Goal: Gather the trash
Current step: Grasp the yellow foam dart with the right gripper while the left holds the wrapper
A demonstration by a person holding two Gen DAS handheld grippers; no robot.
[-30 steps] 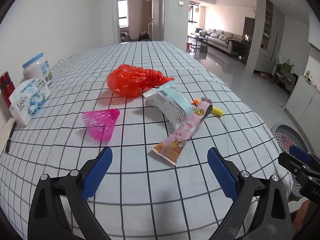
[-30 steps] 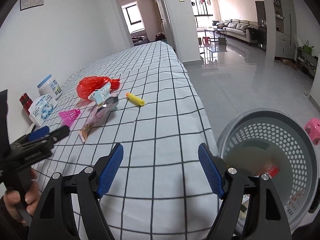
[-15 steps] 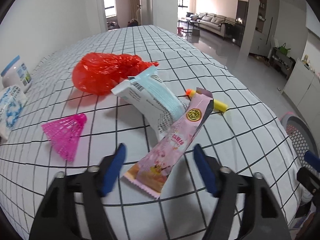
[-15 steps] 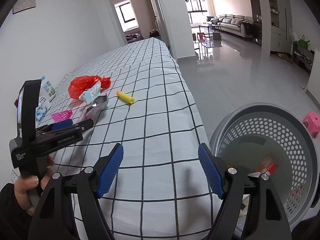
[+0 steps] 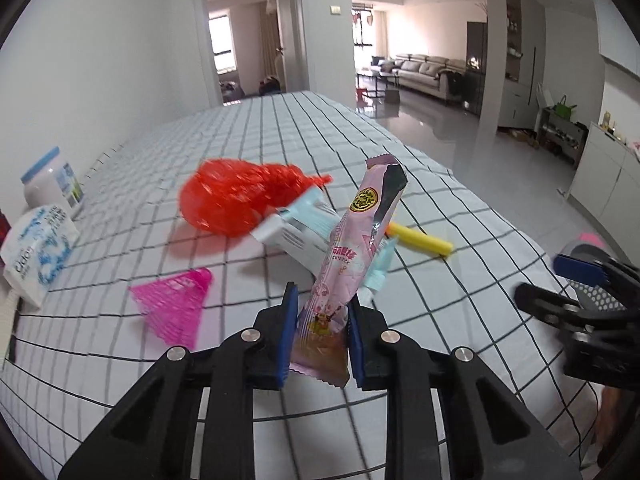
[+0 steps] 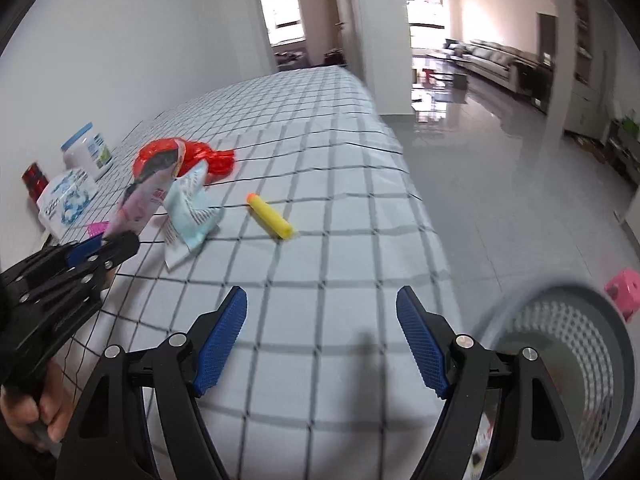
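My left gripper [image 5: 321,304] is closing its jaws on the lower end of a long pink snack wrapper [image 5: 354,248], whose top tilts up off the checked tablecloth [image 5: 440,304]; the pads press on it. Behind it lie a white and pale-blue packet [image 5: 292,228], a crumpled red plastic bag [image 5: 232,200], a yellow foam dart [image 5: 420,238] and a pink mesh cone [image 5: 176,300]. My right gripper [image 6: 322,300] hangs open and empty over the table's near right part, short of the dart [image 6: 272,220]. A grey perforated basket [image 6: 560,304] stands on the floor to its right.
A white jar [image 5: 48,180], a tissue pack [image 5: 38,252] and a red can [image 6: 34,178] stand along the wall on the left. The table's edge drops to a glossy floor on the right, where a pink stool [image 6: 624,288] sits beyond the basket.
The left gripper moved forward onto the pink wrapper and its jaws went from wide apart to pinching it, tipping its far end up. The right gripper swung left from the basket over the table.
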